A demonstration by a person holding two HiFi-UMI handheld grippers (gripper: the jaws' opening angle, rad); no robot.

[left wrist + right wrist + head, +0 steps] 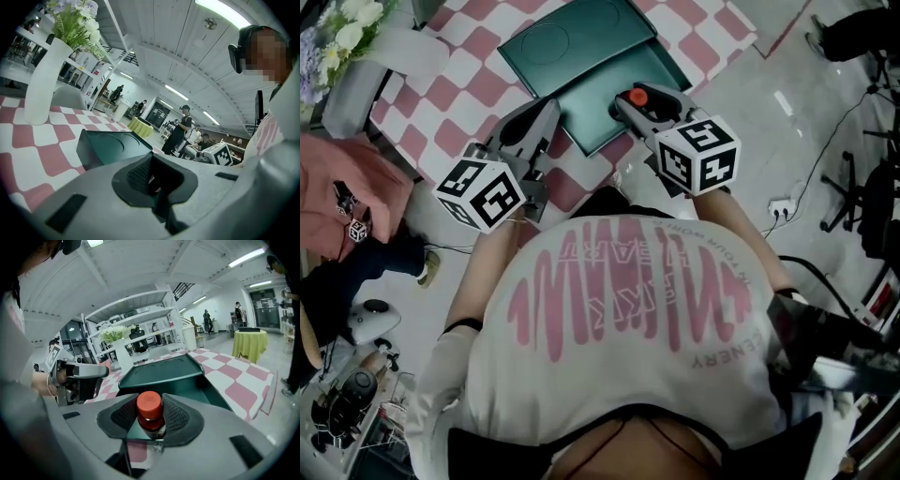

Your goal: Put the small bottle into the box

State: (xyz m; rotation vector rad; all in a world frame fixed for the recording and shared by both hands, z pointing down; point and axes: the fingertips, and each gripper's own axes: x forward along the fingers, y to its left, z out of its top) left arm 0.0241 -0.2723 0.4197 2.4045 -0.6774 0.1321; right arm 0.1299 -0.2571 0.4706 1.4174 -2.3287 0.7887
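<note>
**Small bottle** (151, 414): orange cap, upright, clamped between the pads of the right gripper (635, 99) at the near edge of the green box (598, 111). The box is open, with its lid behind.

**Left gripper** (152, 180): jaws a narrow gap apart, nothing between them, near the box's left side.

**Surroundings:** checked cloth (28, 136); white vase (43, 84) of flowers, well apart from the box.

**Head view only:** both tools flanking the box's near corner.

**Right gripper view only:** the bottle pressed against the pads.

**Left gripper view only:** standing people (180, 130) beyond the table.
</note>
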